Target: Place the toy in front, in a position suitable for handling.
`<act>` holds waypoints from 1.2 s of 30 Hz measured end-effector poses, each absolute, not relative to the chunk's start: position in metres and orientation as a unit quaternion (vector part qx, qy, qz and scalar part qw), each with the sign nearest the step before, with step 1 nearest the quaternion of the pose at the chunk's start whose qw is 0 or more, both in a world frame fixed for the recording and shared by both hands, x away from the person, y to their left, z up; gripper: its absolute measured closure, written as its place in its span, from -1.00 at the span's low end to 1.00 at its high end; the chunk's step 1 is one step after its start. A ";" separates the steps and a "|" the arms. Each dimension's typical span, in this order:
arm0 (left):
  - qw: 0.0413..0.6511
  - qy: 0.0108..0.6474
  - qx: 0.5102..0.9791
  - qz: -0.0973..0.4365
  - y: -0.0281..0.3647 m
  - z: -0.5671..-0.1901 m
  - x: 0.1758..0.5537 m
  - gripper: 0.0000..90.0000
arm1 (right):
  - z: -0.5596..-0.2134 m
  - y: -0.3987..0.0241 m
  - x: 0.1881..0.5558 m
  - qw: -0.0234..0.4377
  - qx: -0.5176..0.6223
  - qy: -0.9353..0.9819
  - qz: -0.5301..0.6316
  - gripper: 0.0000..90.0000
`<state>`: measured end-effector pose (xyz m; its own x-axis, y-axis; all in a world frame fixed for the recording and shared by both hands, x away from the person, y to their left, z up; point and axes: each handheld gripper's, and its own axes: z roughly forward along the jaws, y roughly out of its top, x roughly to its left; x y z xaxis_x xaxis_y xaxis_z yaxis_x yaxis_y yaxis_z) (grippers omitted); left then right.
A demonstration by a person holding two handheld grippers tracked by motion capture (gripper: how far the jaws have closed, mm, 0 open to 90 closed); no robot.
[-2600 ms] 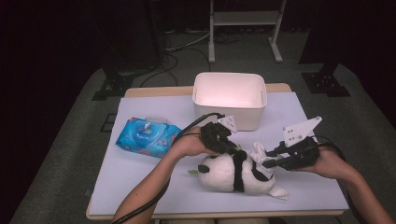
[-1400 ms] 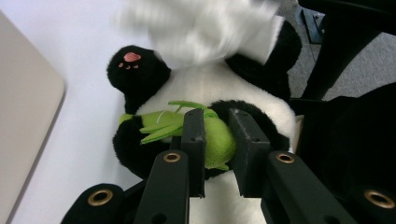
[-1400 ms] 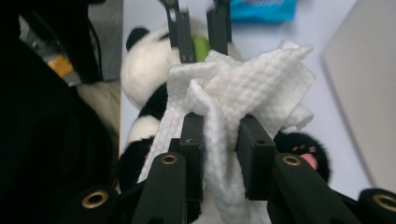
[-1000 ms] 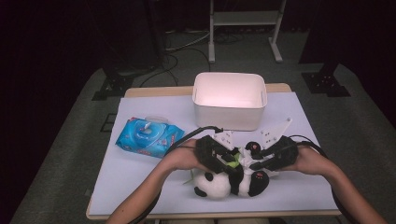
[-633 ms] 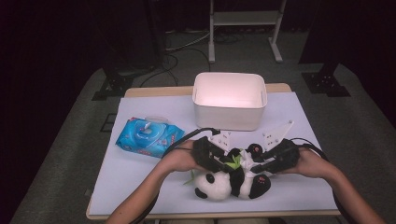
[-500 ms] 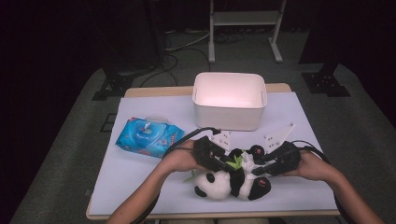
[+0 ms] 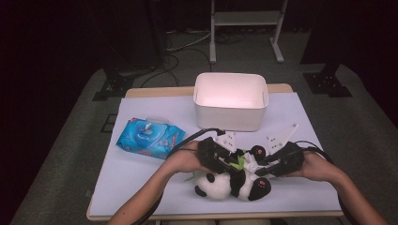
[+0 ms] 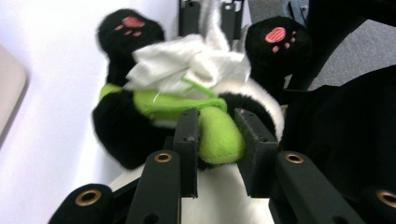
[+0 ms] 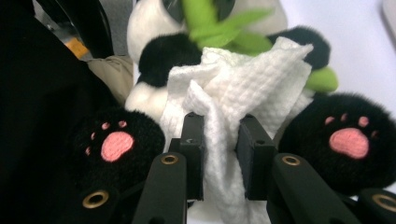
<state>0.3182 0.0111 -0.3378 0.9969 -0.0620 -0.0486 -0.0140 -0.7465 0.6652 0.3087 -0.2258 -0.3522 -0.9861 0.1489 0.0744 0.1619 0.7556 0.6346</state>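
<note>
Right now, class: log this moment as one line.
left tongs: shut on green piece | right tongs: shut on white wipe | panda toy: lying on table

White rectangular bin (image 7: pixel 231 104) stands at table's far edge, pinkish inside. Blue wet-wipe pack (image 7: pixel 150 137) lies flat left of it, well apart, on pale sheet (image 7: pixel 141 178) covering table. Metal stand legs (image 7: pixel 244 28) and cables (image 7: pixel 180 47) on grey floor beyond.

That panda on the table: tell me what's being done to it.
A person works on a plush panda that lies on its back on the table, a tool in each hand. The left tool pinches the green bamboo piece on the panda's chest, its jaws having just closed and eased a little. The right tool grips a white wipe laid over the belly between the feet. A white bin and a blue wipes pack sit behind.
</note>
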 end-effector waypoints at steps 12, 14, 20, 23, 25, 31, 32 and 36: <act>0.359 -0.011 0.932 -0.042 0.020 -0.336 0.319 0.44 | -0.354 -0.225 0.315 0.008 -0.091 -0.935 -0.344 0.63; 0.362 -0.012 0.931 -0.046 0.021 -0.335 0.319 0.40 | -0.358 -0.233 0.313 0.009 -0.099 -0.933 -0.346 0.63; 0.386 -0.006 0.921 -0.052 0.027 -0.328 0.319 0.31 | -0.371 -0.261 0.307 0.006 -0.132 -0.937 -0.323 0.63; 0.394 -0.004 0.918 -0.047 0.030 -0.322 0.320 0.28 | -0.383 -0.282 0.307 0.004 -0.159 -0.936 -0.315 0.62; 0.397 -0.001 0.917 -0.048 0.032 -0.320 0.320 0.26 | -0.390 -0.296 0.306 0.009 -0.186 -0.931 -0.315 0.62; 0.414 0.012 0.910 -0.039 0.042 -0.313 0.326 0.22 | -0.403 -0.336 0.306 -0.006 -0.241 -0.918 -0.315 0.62; 0.414 0.012 0.910 -0.039 0.042 -0.313 0.326 0.21 | -0.404 -0.341 0.305 -0.008 -0.247 -0.916 -0.315 0.62; 0.407 0.029 0.913 -0.029 0.045 -0.318 0.333 0.15 | -0.407 -0.356 0.303 -0.023 -0.268 -0.914 -0.305 0.59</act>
<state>0.3325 0.0451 -0.3177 0.9967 0.0294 -0.0761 0.0763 -0.6672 0.7409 0.3031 -0.3555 -0.4074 -0.8557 0.5031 0.1212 0.4748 0.6702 0.5704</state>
